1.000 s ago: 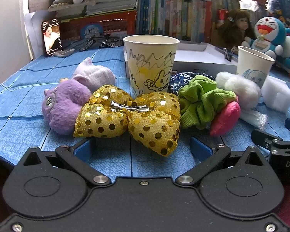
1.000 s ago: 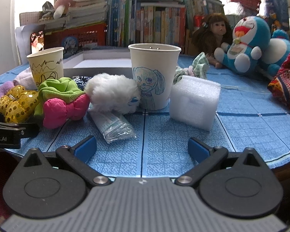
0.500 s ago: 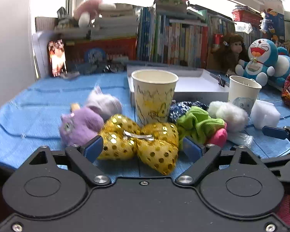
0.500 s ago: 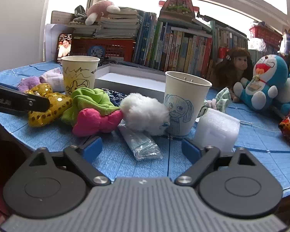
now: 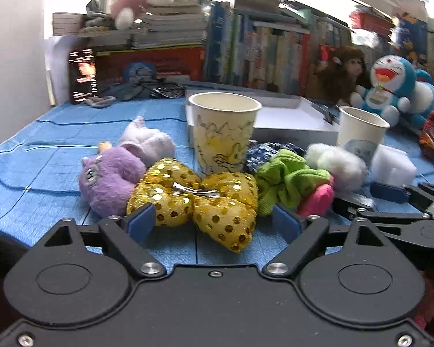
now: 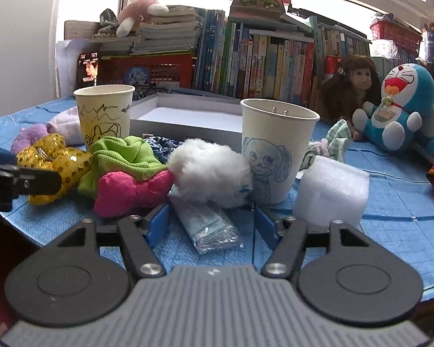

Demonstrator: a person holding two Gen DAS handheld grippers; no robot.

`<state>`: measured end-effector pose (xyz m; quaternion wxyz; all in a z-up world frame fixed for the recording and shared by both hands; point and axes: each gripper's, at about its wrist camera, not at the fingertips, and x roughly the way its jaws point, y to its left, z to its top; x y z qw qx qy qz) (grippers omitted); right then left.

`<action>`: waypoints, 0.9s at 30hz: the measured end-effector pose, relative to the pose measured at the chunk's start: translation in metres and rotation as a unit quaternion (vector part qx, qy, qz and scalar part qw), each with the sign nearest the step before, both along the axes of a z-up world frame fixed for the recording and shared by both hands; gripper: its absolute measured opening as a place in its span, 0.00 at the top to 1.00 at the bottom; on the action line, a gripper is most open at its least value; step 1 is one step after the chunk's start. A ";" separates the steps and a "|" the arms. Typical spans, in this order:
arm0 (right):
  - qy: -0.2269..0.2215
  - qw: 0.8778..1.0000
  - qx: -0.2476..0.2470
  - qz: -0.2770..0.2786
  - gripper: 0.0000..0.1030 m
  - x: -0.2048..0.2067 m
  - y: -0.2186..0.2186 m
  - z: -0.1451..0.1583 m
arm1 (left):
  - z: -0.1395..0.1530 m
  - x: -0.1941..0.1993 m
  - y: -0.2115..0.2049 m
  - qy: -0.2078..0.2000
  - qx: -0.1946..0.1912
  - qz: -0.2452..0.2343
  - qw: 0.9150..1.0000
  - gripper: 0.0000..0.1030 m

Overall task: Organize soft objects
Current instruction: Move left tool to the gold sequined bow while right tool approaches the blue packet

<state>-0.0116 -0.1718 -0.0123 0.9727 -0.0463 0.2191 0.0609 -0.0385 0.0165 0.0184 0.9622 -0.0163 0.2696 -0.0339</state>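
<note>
Soft toys lie in a row on the blue cloth [image 5: 43, 156]: through the left wrist camera, the gold sequin bow [image 5: 196, 199] sits just ahead of the left gripper [image 5: 214, 222], whose jaws stand wide apart and empty, with the purple plush [image 5: 110, 182] touching the bow's left side. Through the right wrist camera, the right gripper [image 6: 211, 221] is also spread and empty, the wrapped mask packet [image 6: 211, 225] lying between its fingers and the white fluffy ball [image 6: 211, 170] resting against the dog-drawn paper cup [image 6: 274, 150].

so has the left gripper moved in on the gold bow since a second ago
Yes. In the left wrist view the left gripper has come forward: its blue pads now flank the gold sequin bow, where before they sat short of it.
</note>
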 end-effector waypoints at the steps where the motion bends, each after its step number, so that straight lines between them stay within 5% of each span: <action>1: -0.004 1.000 0.002 -0.001 0.27 0.001 0.001 0.000 | -0.001 0.000 -0.001 0.000 -0.001 0.007 1.000 0.22; 13: -0.003 1.000 -0.008 0.006 0.39 0.012 0.010 -0.007 | -0.004 0.004 0.001 -0.001 -0.063 0.023 0.998 0.32; 21: 0.002 1.000 0.001 0.011 0.48 0.010 0.010 -0.007 | -0.007 0.004 -0.012 -0.007 -0.032 0.017 0.999 0.31; 23: 0.003 1.000 0.005 0.012 0.49 0.007 0.009 -0.006 | -0.008 0.004 -0.013 -0.005 -0.035 0.015 0.999 0.34; 27: 0.004 1.000 0.009 0.012 0.49 -0.001 0.008 -0.005 | -0.011 0.009 -0.010 0.009 -0.050 0.020 0.999 0.56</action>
